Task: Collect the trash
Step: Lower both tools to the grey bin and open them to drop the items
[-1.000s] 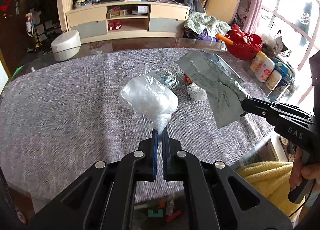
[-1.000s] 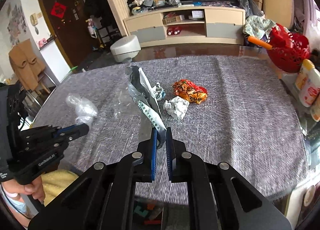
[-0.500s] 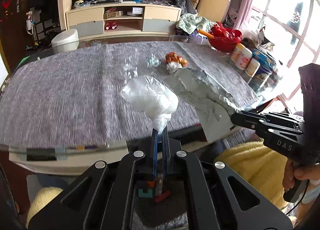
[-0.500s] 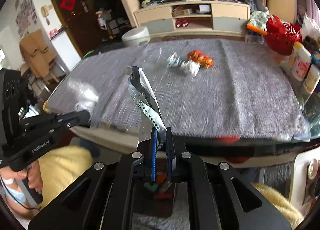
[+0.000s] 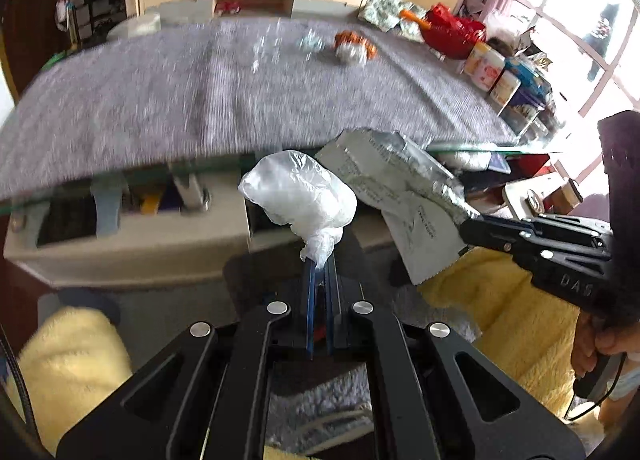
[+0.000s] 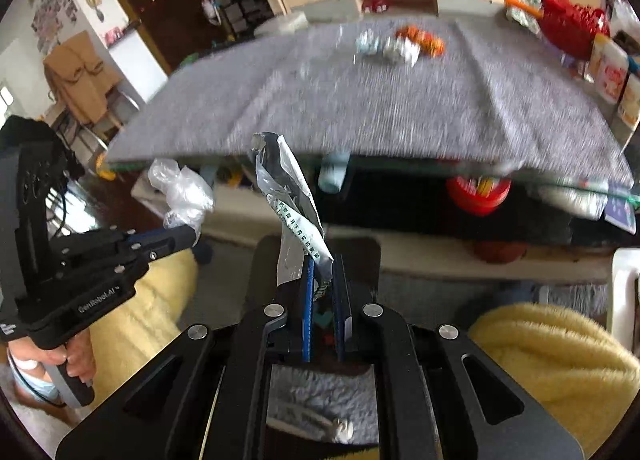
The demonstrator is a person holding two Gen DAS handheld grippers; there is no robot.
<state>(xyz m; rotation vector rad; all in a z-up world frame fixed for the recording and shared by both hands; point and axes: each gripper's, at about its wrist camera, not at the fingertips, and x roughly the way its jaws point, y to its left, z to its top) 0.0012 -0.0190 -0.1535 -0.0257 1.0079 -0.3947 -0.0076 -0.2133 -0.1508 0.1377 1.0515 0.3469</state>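
Both pairs of jaws are pinched tight, each on its own bit of rubbish: the left gripper (image 5: 319,260) has the twisted tail of a crumpled clear plastic bag (image 5: 298,194), and the right gripper (image 6: 323,268) clamps the bottom corner of a flattened silver foil pouch (image 6: 294,206). A second ago both pieces hung over the grey cloth of the counter (image 5: 192,100); now they have been carried back past its near edge and lower, so that the counter's glass rim and the shelf beneath it sit behind them (the blur on the cloth fits that pull-back). My reading is that pick-up is finished for these two and the carry to a bin is under way, though no bin can be made out for certain. The bag balloons straight out ahead of the left jaws, the pouch stands up ahead of the right jaws, and the two hang close side by side. Well beyond both, out on the cloth, an orange wrapper (image 6: 422,40) and a white paper wad (image 6: 400,50) remain to collect
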